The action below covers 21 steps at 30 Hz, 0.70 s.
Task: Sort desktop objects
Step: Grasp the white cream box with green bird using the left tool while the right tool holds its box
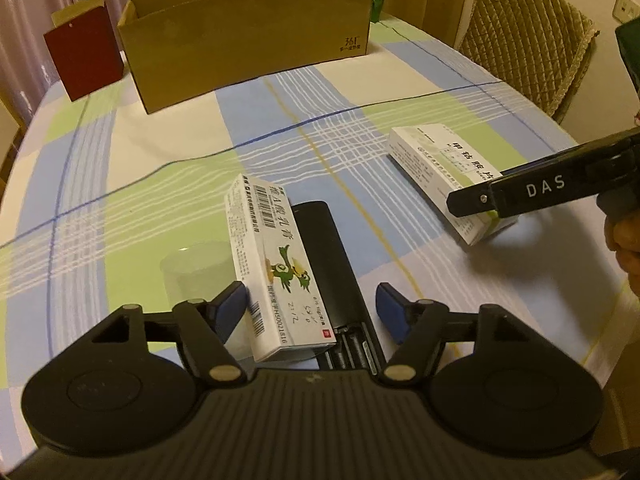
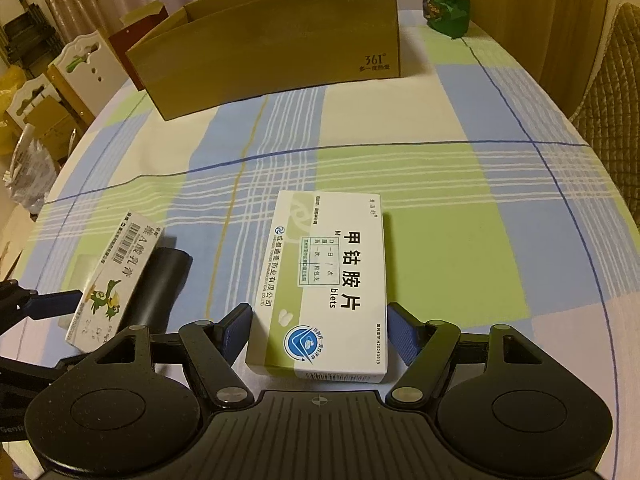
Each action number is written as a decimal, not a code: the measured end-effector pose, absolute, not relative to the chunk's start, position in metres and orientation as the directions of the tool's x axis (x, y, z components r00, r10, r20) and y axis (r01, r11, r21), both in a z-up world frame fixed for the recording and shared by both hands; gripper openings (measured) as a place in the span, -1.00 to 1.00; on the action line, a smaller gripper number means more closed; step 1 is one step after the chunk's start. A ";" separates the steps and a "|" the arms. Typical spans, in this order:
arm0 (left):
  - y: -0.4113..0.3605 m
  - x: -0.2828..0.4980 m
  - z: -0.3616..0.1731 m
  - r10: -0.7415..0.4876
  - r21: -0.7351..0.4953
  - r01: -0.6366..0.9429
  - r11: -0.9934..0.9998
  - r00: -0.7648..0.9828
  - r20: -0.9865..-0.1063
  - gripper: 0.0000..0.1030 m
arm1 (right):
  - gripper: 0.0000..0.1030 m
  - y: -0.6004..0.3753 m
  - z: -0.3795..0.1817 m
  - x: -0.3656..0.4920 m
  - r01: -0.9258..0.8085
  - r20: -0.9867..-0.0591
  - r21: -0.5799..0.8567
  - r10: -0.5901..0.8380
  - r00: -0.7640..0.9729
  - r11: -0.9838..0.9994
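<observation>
A white ointment box with a green duck picture (image 1: 276, 264) leans on a black remote (image 1: 332, 264) with its battery bay exposed. My left gripper (image 1: 312, 310) is open and straddles both; its left pad touches the box's side and its right pad stands apart from the remote. A white and green tablet box (image 2: 324, 288) lies flat between the pads of my open right gripper (image 2: 320, 334), with a narrow gap on each side. In the left wrist view the right gripper (image 1: 472, 204) sits low over the tablet box (image 1: 436, 160). The duck box (image 2: 112, 280) and remote (image 2: 160, 284) lie to the left.
An open cardboard box (image 1: 248, 36) stands at the far side of the checked tablecloth (image 1: 160, 184), with a dark red box (image 1: 84, 56) to its left. A clear plastic cup (image 1: 196, 272) sits left of the duck box. A green snack bag (image 2: 446, 4) and a quilted chair (image 1: 528, 32) are at the back right.
</observation>
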State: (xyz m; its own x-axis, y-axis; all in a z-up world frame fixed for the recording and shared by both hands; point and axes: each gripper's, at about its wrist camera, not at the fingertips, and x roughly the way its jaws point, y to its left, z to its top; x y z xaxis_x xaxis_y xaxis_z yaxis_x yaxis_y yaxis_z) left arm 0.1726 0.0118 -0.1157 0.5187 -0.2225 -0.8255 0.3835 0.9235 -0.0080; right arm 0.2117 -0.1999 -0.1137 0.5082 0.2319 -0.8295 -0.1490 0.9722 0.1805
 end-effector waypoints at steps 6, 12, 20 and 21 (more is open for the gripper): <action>0.016 0.178 -0.122 -0.243 -0.060 0.357 0.932 0.494 -0.835 0.27 | 0.39 -0.206 -0.113 0.212 -0.136 -0.830 0.177 0.222 0.512 0.975; 0.025 0.185 -0.125 -0.243 -0.095 0.308 0.947 0.488 -0.839 -0.05 | 0.39 -0.210 -0.115 0.212 -0.129 -0.833 0.179 0.220 0.507 0.975; 0.030 0.196 -0.127 -0.201 -0.067 0.282 0.957 0.482 -0.853 -0.26 | 0.39 -0.210 -0.118 0.216 -0.139 -0.837 0.179 0.225 0.499 0.974; 0.029 0.198 -0.127 -0.194 -0.059 0.282 0.958 0.481 -0.855 -0.27 | 0.39 -0.209 -0.118 0.216 -0.143 -0.837 0.176 0.225 0.499 0.974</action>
